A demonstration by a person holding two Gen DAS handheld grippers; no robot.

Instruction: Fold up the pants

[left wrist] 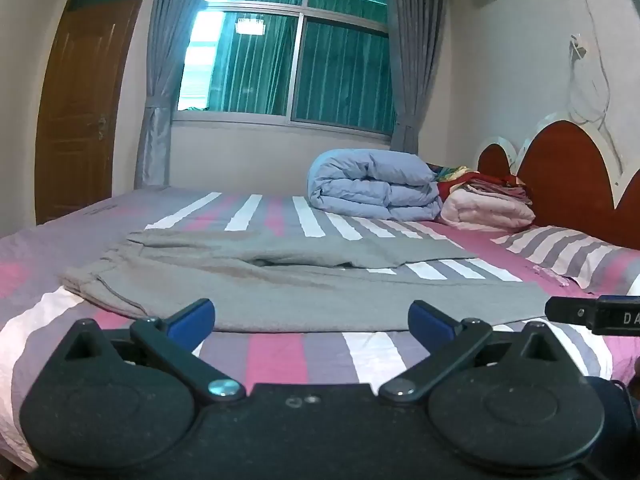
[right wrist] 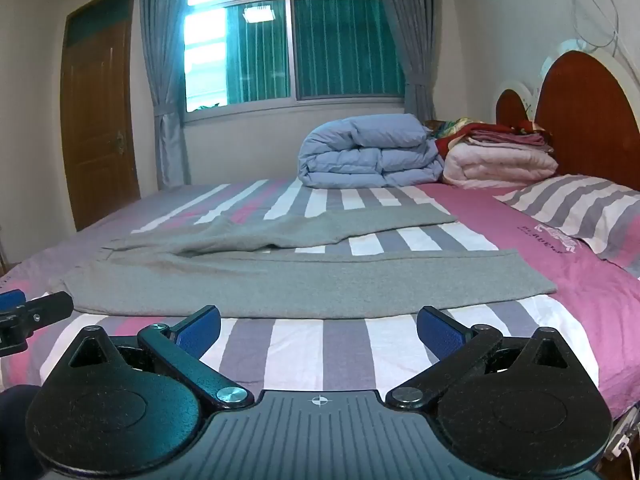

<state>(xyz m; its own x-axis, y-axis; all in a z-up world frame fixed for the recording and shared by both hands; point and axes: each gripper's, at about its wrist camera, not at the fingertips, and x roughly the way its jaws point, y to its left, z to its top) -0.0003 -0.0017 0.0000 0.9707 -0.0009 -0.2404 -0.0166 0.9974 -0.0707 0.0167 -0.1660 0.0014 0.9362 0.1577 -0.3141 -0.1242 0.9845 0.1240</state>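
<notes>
Grey pants (left wrist: 304,292) lie spread on the striped bed (left wrist: 280,356), legs apart — soft, limp knit, likely light and droopy. Both the left claw (left wrist: 311,318) and right claw (right wrist: 319,326) hang released; pinch waistband and hem corners

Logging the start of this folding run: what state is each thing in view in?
left gripper: open, empty, short of the pants
right gripper: open, empty, short of the pants
grey pants: spread flat on the bed, legs apart, unfolded
blue duvet: folded into a bundle
pink blanket: folded, clothes stacked on top
door: closed
curtains: drawn open, tied back
</notes>
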